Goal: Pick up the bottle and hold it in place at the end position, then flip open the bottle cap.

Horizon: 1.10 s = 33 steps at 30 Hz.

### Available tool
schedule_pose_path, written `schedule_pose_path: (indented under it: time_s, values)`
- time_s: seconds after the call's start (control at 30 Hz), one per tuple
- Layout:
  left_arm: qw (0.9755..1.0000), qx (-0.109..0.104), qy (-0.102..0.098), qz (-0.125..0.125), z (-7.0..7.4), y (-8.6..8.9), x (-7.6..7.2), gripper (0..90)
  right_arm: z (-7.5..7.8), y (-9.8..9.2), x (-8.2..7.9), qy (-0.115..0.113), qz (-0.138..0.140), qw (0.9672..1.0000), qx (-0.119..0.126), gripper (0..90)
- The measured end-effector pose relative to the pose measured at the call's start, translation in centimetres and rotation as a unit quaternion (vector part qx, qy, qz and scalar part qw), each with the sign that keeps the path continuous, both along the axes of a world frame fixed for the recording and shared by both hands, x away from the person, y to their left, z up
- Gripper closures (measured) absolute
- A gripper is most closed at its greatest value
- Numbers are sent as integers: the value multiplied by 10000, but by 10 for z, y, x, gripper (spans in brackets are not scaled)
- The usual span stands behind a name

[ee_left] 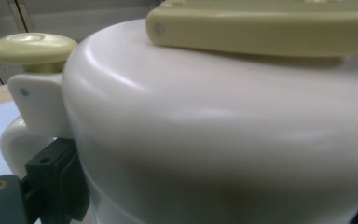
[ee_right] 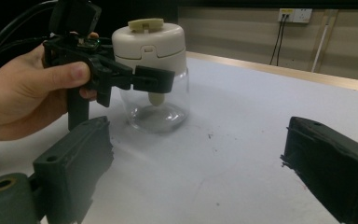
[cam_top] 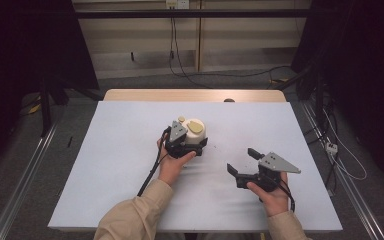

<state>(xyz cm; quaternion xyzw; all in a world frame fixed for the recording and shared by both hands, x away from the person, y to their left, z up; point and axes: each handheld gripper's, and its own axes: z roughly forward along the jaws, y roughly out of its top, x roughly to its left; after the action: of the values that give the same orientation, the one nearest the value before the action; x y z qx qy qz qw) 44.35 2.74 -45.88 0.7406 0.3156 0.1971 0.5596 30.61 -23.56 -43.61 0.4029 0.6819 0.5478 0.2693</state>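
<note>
White-covered table (cam_top: 130, 150), dim room beyond. Mid-table: a small chopper (cam_top: 195, 131), clear bowl, cream lid; likely light, slick, breakable. Left gripper (cam_top: 182, 145) clamped around lid, best hold there. Right gripper (cam_top: 242, 162) wide open, empty, near right.

— From where does the high view look?

— From above the person's side, forward and down on the whole white table (cam_top: 130, 150), quite far from it.

— And the left gripper view?

— It sits very close to the white chopper (ee_left: 223, 130), facing its side wall; one black jaw stands at the lower left.

— And the right gripper view?

— Low over the table (ee_right: 242, 140), looking along its two wide-apart jaws toward the chopper (ee_right: 151, 51) and the left gripper (ee_right: 121, 77), both farther off.

— What do they share?

— The chopper (cam_top: 194, 131) appears in all three.
</note>
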Motion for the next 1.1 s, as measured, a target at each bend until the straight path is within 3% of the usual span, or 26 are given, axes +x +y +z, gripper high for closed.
schedule_pose_path:
  time_s: [0.33,0.57,1.1]
  values:
    - [10000,5,23,7,0,0,0,53,12,10,14,37,-5,9999,157,106]
    - [10000,25,14,12,0,0,0,53,12,18,19,133,68,9999,24,108]
    - [10000,36,46,28,1,0,-1,53,13,31,32,243,179,9995,-37,134]
